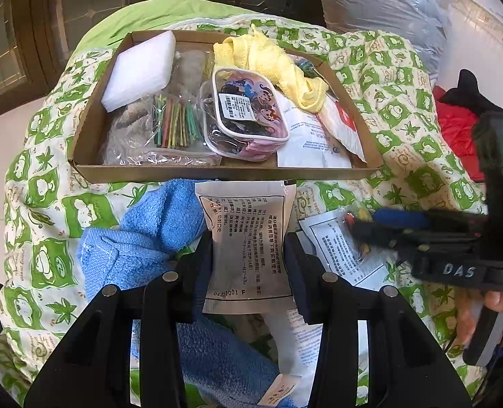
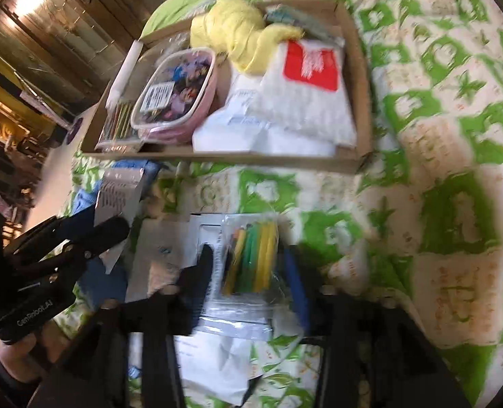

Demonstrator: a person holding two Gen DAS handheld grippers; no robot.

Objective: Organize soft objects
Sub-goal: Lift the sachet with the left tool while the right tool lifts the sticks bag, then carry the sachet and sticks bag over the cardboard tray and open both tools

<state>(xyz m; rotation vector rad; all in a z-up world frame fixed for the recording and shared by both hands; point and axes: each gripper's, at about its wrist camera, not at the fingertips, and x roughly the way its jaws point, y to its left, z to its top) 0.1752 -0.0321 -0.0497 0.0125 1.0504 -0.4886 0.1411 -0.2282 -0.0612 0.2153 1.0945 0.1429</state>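
Observation:
My left gripper (image 1: 248,258) is shut on a silver foil pouch (image 1: 248,234) printed with black text, held upright just in front of the cardboard tray (image 1: 217,171). A blue towel (image 1: 142,238) lies crumpled under and left of it. In the right wrist view, my right gripper (image 2: 249,267) points down over a clear bag of coloured sticks (image 2: 251,258) lying on white paper packets (image 2: 169,248). The bag sits between the fingers with gaps on both sides, so the gripper is open. The left wrist view shows the right gripper (image 1: 356,222) at the right, over the same bag.
The tray on the green-and-cream quilt (image 1: 404,78) holds a white foam block (image 1: 139,68), a yellow towel (image 1: 275,61), a clear zip pouch of hair ties (image 1: 248,112), another bag of coloured sticks (image 1: 173,122) and white packets (image 2: 305,102). Red cloth (image 1: 455,132) lies far right.

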